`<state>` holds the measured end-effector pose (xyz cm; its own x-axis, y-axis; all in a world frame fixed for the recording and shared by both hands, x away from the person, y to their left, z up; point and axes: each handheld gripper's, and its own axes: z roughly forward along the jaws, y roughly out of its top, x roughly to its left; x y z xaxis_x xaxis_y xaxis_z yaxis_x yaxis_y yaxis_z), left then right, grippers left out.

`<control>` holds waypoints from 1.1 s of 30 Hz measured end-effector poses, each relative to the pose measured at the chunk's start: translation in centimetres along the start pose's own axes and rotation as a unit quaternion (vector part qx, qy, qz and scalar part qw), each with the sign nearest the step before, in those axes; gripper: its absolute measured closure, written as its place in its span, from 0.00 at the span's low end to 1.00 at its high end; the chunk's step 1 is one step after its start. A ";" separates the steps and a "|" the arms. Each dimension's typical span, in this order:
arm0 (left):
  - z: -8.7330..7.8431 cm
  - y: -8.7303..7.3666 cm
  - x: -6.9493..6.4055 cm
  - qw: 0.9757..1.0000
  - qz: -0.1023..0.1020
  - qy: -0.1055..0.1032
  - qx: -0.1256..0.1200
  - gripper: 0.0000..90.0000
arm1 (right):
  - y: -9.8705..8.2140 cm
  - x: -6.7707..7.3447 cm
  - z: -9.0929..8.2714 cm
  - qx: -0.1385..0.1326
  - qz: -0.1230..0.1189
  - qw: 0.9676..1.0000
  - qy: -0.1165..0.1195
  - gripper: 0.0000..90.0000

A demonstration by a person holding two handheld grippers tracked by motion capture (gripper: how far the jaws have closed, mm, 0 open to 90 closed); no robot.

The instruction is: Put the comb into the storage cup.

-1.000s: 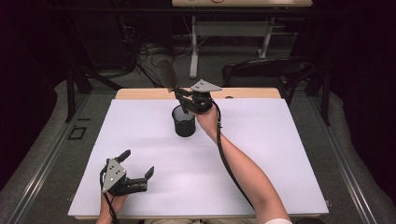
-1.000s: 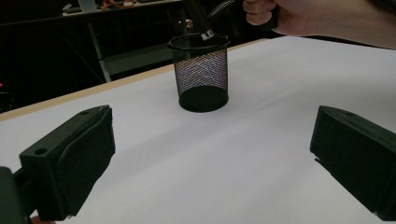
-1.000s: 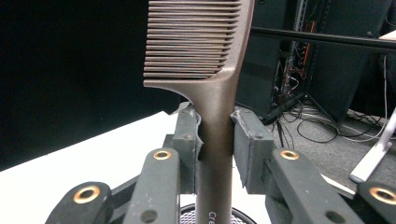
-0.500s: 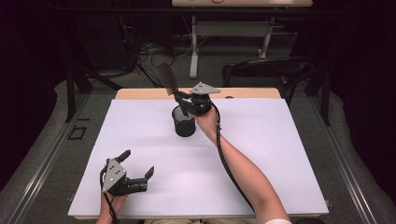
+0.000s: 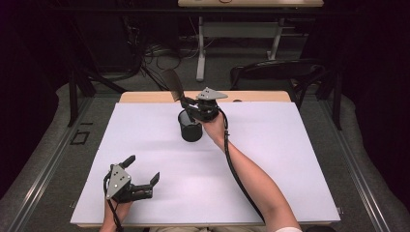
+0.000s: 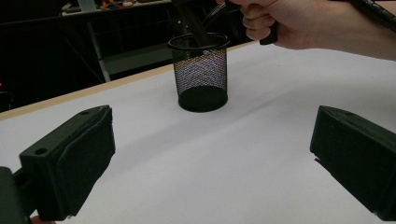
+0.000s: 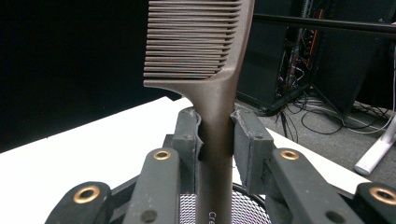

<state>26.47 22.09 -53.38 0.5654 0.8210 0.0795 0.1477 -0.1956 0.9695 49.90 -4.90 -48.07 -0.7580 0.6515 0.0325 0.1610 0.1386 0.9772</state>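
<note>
Black pads of the right gripper (image 7: 215,140) clamp the handle of a dark brown plastic comb (image 7: 205,56), teeth up, its lower end printed "Cre", the rest cut off. Directly beneath stands a black wire-mesh cup (image 5: 190,126) on the white table sheet (image 5: 300,159). Well apart, the left gripper (image 5: 142,175) rests with its jaws spread and nothing between them.

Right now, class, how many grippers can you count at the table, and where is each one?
2. The left gripper rests open on the white table near its front left edge. The right gripper hangs over the black mesh cup, clamped on a brown comb.
</note>
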 end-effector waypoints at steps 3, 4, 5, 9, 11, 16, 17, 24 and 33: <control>0.0 0.0 0.0 1.000 0.000 0.000 0.000 0.00 | -0.1 0.0 0.0 0.000 0.001 1.000 0.001 0.81; 0.0 0.0 0.0 1.000 0.000 0.000 0.000 0.00 | -0.1 0.0 0.0 0.001 0.001 1.000 0.001 0.81; 0.0 0.0 0.0 1.000 0.000 0.000 0.000 0.00 | -0.1 0.0 0.0 0.002 0.000 1.000 0.001 0.81; 0.0 0.0 0.0 1.000 0.000 0.001 0.000 0.00 | -0.3 0.0 0.1 0.002 0.001 1.000 0.002 0.81; 0.0 0.0 0.0 1.000 -0.001 0.000 0.000 0.00 | -0.4 0.0 0.0 0.005 0.001 1.000 0.003 0.81; 0.0 0.0 0.0 1.000 0.000 0.000 0.000 0.00 | -0.6 0.0 0.1 0.008 0.001 1.000 0.005 0.81; 0.0 0.0 0.0 1.000 0.000 0.000 0.000 0.00 | -0.6 0.0 0.1 0.008 0.000 1.000 0.004 0.81; 0.0 0.0 0.0 1.000 0.002 0.001 0.000 0.00 | -0.8 0.0 0.2 0.011 -0.002 1.000 0.006 0.81; 0.0 0.0 0.0 1.000 0.000 0.001 0.000 0.00 | -1.0 -0.1 0.2 0.016 -0.003 1.000 0.006 0.81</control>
<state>26.44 22.10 -53.38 0.5638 0.8220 0.0808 0.1477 -0.1966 0.9693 49.93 -4.96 -49.10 -0.7664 0.6417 0.0284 0.1753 0.1664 0.9704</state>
